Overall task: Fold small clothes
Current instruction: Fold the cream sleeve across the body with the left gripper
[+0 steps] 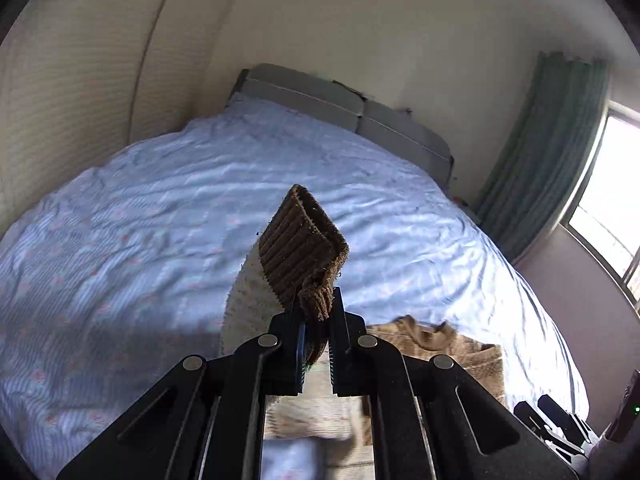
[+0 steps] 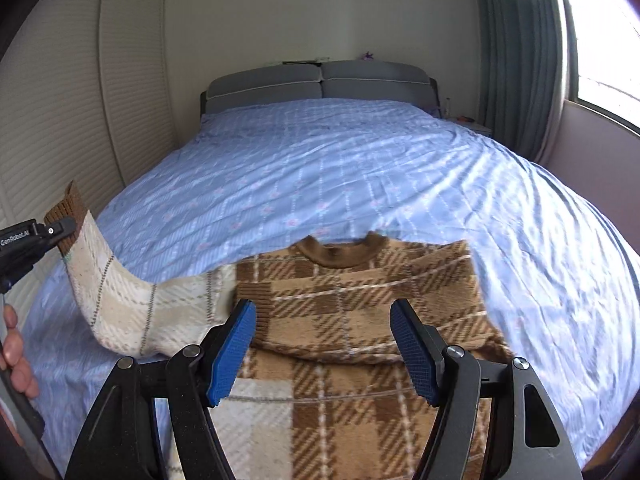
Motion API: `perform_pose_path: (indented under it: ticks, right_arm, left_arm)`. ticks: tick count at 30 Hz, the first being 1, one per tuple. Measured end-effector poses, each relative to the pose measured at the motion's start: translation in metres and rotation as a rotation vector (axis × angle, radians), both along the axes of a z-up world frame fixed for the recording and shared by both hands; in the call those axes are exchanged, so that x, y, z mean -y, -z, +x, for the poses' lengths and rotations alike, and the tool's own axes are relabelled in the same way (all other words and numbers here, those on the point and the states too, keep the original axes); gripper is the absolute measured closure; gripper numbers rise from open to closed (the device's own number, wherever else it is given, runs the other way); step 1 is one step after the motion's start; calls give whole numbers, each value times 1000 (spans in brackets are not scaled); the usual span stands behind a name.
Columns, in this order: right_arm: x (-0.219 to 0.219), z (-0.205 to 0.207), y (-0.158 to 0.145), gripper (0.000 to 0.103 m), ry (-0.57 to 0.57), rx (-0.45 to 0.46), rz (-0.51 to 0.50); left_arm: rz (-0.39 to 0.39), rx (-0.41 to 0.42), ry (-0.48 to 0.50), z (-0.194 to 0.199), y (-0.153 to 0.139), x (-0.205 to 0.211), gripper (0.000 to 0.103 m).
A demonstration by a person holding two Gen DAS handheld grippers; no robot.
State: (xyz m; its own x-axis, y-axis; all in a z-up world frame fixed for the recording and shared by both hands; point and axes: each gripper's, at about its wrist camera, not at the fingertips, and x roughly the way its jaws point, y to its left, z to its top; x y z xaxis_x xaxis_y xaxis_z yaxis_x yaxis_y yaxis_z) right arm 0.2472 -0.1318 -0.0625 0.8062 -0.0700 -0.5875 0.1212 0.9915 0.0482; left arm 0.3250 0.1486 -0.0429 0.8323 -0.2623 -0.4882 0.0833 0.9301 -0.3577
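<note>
A small brown-and-cream plaid sweater (image 2: 360,320) lies on the blue bedspread (image 2: 340,168), collar (image 2: 340,254) toward the headboard. Its cream left sleeve (image 2: 132,312) is lifted off the bed by its brown ribbed cuff (image 1: 300,256). My left gripper (image 1: 316,316) is shut on that cuff and shows at the left edge of the right wrist view as the left gripper (image 2: 56,228), with a hand below it. My right gripper (image 2: 322,320) hovers open over the sweater's chest, blue pads (image 2: 232,356) wide apart, nothing between them.
The bed has a grey padded headboard (image 2: 320,80). A louvred wardrobe door (image 2: 60,120) stands on the left. A green curtain (image 2: 516,56) and a bright window (image 2: 608,40) are on the right. The right gripper's tips (image 1: 552,416) show low right in the left wrist view.
</note>
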Motion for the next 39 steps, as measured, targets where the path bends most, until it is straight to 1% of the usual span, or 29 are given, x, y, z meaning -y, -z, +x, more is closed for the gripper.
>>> perform_pose_path:
  ticks: [2, 5, 9, 11, 14, 17, 20, 22, 25, 28, 30, 31, 32, 33, 34, 35, 39]
  right_arm:
    - [30, -7, -5, 34, 38, 14, 20]
    - [74, -16, -8, 34, 96, 25, 55]
    - [128, -26, -3, 34, 154, 18, 103]
    - [149, -31, 1, 34, 176, 15, 115]
    - [180, -38, 9, 34, 215, 4, 130]
    - [205, -43, 20, 34, 247, -18, 146]
    - [223, -44, 33, 34, 267, -47, 171]
    - [231, -44, 41, 34, 272, -61, 181]
    - [236, -42, 52, 34, 276, -76, 188]
    - [237, -38, 62, 34, 270, -94, 199]
    - [237, -35, 69, 34, 263, -107, 202]
    - [237, -35, 71, 34, 261, -112, 201]
    - [237, -34, 73, 34, 259, -117, 202]
    - [237, -33, 74, 34, 259, -120, 205]
    - [238, -33, 75, 34, 259, -120, 211]
    - [238, -32, 75, 34, 259, -119, 218]
    - [231, -25, 71, 34, 238, -107, 221]
  left_arm:
    - [21, 11, 52, 3, -10, 39, 92]
    - [48, 15, 130, 9, -16, 100, 92]
    - [83, 11, 229, 15, -9, 181, 92]
    - [97, -3, 274, 17, 1, 220, 92]
    - [131, -37, 335, 17, 25, 271, 92]
    - [160, -84, 376, 20, 54, 310, 92]
    - [194, -119, 397, 23, 80, 340, 92]
    - [204, -144, 402, 24, 97, 350, 92]
    - [195, -180, 403, 31, 114, 351, 92]
    - [199, -183, 405, 32, 121, 351, 92]
    - [203, -185, 409, 33, 124, 353, 90]
    - [204, -189, 413, 32, 124, 354, 81]
    - [201, -195, 415, 32, 124, 354, 66]
    - [199, -192, 412, 30, 121, 352, 58]
    - [199, -179, 404, 26, 118, 349, 45]
    - [202, -164, 396, 22, 114, 346, 40]
    - [215, -143, 370, 11, 99, 321, 39]
